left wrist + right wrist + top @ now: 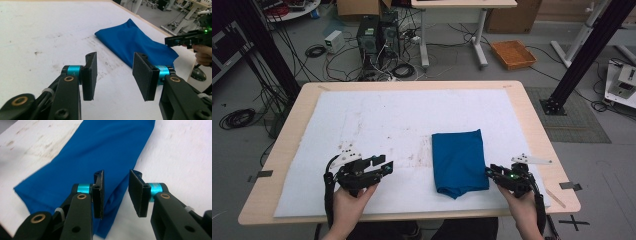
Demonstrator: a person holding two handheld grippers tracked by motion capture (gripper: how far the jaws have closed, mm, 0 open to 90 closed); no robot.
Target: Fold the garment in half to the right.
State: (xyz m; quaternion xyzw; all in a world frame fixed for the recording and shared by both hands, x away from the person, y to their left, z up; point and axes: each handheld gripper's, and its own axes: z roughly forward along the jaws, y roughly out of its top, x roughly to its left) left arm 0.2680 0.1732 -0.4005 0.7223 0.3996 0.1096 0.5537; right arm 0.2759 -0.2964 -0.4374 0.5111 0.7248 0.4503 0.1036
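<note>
A folded blue cloth (459,162) lies flat on the white sheet (377,120) that covers the wooden table (532,125), right of centre and toward the person's edge. It's a rough rectangle, long side running away from the person, w/ the near end bunched and rounded where the folds meet.

Right gripper (488,171) sits just beside the cloth's near right edge, pointing in at it. In the right gripper view the jaws stand partly apart — the gap hangs over the cloth's edge (100,157), w/ blue fabric below the left pad and white sheet below the right one. Nothing is pinched between the pads; can't tell if the tips brush the fabric.

Left gripper (387,167) is on the other side, near the cloth but apart from it, over bare sheet and aimed toward it. Its jaws are about half open w/ nothing in them — the left gripper view shows the cloth (135,42) lying beyond the pads, and the right gripper (167,41) farther off at the cloth's far side.
</note>
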